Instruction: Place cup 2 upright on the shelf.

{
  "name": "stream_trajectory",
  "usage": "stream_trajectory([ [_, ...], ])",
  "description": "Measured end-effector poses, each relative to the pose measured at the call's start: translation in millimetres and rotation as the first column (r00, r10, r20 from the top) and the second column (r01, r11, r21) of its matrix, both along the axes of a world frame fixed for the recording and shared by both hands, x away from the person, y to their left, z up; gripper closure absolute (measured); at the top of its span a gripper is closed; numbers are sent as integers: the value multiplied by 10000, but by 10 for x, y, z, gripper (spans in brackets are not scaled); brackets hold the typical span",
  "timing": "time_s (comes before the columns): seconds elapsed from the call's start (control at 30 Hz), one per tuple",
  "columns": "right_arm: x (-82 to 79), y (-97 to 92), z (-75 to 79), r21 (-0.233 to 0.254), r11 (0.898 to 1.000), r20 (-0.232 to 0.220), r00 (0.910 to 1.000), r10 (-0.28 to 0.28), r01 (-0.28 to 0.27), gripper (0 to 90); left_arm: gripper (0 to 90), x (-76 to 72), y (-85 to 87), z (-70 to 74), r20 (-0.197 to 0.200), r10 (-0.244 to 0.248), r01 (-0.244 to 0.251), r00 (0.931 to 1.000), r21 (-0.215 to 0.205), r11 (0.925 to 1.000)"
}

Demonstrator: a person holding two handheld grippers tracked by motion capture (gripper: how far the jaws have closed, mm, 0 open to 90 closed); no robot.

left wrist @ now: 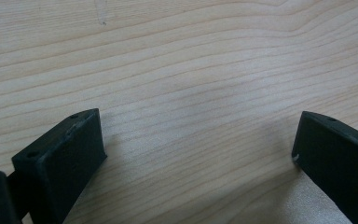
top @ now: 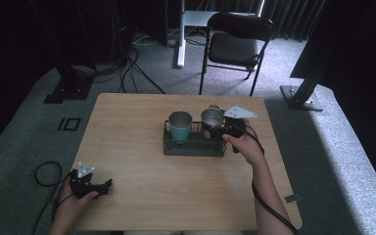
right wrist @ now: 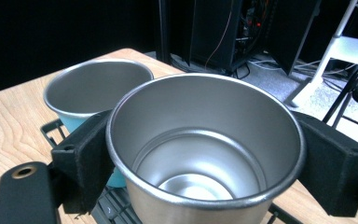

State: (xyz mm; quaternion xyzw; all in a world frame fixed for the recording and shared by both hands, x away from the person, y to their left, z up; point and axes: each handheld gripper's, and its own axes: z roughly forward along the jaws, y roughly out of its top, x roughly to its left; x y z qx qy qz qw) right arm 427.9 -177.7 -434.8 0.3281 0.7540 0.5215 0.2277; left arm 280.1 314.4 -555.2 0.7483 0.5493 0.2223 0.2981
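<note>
A dark wire rack (top: 193, 146) stands right of the wooden table's middle. A teal cup (top: 180, 126) with a steel inside is upright in its left part. A plain steel cup (top: 211, 117) is at its right part, and my right gripper (top: 213, 128) is shut on it from the near right side. In the right gripper view the black jaws press on both sides of the empty steel cup (right wrist: 205, 154), with the teal cup (right wrist: 95, 88) just behind it. My left gripper (top: 108, 185) lies at the front left of the table, open on bare wood (left wrist: 198, 140).
A black folding chair (top: 235, 46) stands beyond the table's far edge. Cables (top: 127, 68) run over the grey carpet at the back left. Black stands rise at the left (top: 71, 73) and right (top: 306, 83). The left gripper's cable (top: 46, 174) loops off the table's left side.
</note>
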Motion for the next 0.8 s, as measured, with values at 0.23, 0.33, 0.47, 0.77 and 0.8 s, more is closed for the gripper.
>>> stream_trajectory([
  [0.23,44,51,-137,-17,10000,-293,9996,61,-62,135,28,0,0,0,-2,1,-1,10000,3,10000],
  [0.33,49,56,-156,5,9999,-333,9994,106,-106,135,28,0,0,0,0,-1,1,10000,1,10000],
  [0.47,59,89,-247,-188,9997,-429,9990,141,-149,135,28,0,0,0,-2,-1,1,10000,4,10000],
  [0.77,68,129,-347,-435,9988,-580,9981,218,-244,135,28,0,0,0,-4,-2,2,10000,3,10000],
  [0.8,68,134,-354,-470,9986,-589,9980,219,-247,135,28,0,0,0,-1,-1,1,10000,2,10000],
])
